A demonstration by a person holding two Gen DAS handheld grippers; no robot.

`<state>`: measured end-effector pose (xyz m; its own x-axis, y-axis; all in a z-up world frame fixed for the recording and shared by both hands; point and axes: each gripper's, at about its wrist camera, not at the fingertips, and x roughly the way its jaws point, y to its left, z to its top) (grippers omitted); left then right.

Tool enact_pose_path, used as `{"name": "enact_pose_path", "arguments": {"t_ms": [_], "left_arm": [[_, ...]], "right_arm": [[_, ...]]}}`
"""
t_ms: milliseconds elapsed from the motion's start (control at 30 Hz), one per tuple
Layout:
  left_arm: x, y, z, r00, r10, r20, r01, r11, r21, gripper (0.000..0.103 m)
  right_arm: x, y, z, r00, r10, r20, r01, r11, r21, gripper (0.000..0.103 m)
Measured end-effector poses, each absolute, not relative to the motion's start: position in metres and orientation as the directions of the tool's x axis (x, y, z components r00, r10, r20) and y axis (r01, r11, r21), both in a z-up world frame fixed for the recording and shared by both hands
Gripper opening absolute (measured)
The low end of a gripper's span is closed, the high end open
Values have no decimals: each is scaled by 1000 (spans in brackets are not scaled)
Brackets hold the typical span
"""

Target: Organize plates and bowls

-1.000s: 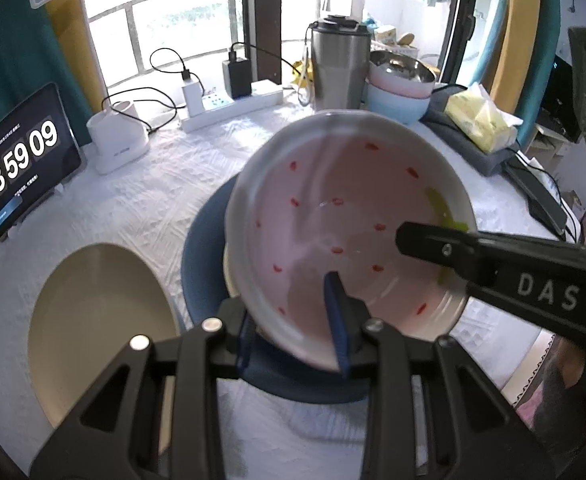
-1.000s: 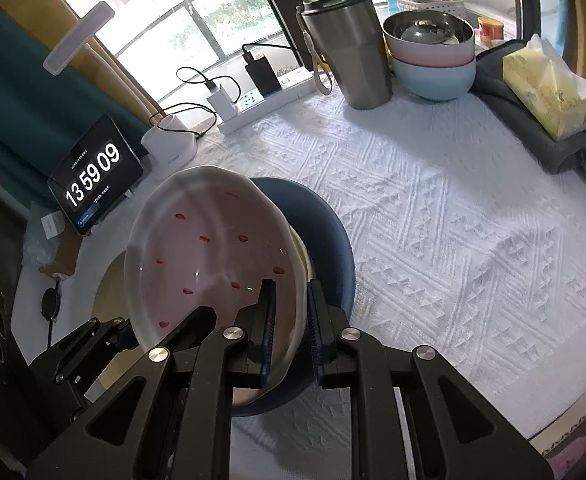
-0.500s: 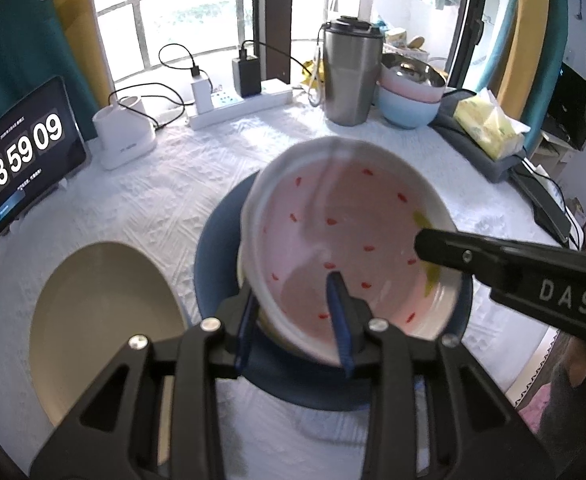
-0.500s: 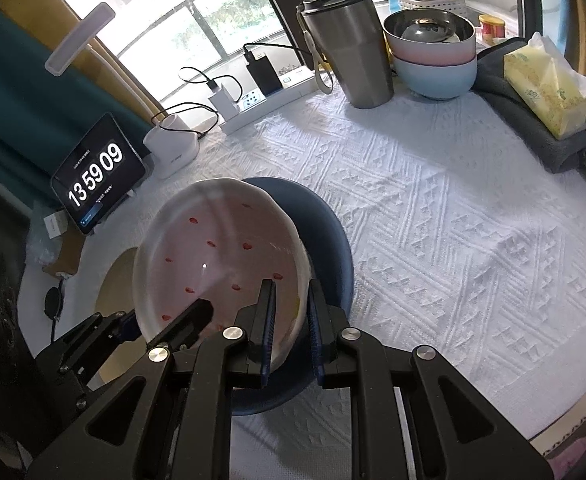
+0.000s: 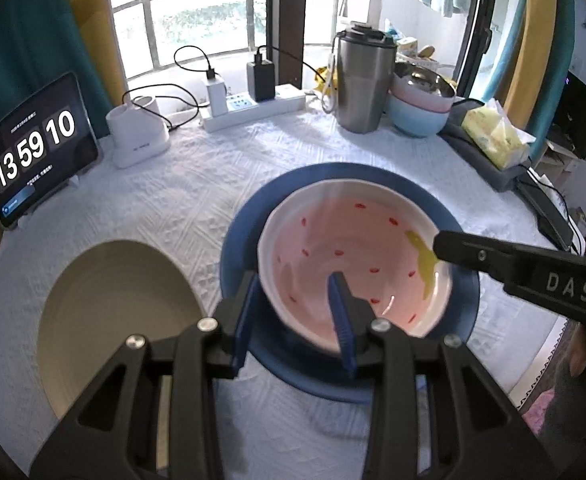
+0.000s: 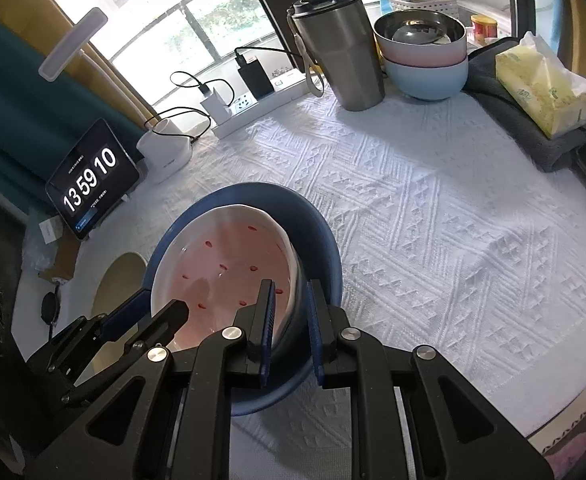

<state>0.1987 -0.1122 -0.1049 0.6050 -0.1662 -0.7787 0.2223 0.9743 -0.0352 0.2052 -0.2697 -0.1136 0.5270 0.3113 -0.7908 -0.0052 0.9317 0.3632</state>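
pink bowl (image 5: 353, 260) sits in the blue plate (image 5: 245, 240), ahead of both grippers. left gripper (image 5: 293, 312) loosely straddles its near rim; right gripper (image 6: 291, 320) pinches the opposite rim. likely stiff, glazed, slippery, breakable: hold by the rim.

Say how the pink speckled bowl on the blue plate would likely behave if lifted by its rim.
The pink bowl looks like glazed ceramic: probably rigid, heavy and breakable. Its glossy, wavy rim may slip in a pinch grip. Sitting on the blue plate, it could slide if pushed.
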Motion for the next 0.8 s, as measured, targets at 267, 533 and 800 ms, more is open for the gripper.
{"name": "enact_pose_path", "arguments": {"t_ms": [267, 533, 800], "left_arm": [[195, -102, -89, 636, -182, -750, 210, 976, -59, 38], [192, -83, -77, 665, -177, -726, 174, 981, -81, 41], [193, -61, -77, 677, -153, -720, 128, 988, -89, 41]], "right_arm": [[204, -270, -107, 536, 307, -786, -5, 932, 361, 17], [198, -270, -93, 562, 288, -775, -11, 940, 341, 18], [194, -275, -85, 586, 251, -771, -3, 952, 308, 20]]}}
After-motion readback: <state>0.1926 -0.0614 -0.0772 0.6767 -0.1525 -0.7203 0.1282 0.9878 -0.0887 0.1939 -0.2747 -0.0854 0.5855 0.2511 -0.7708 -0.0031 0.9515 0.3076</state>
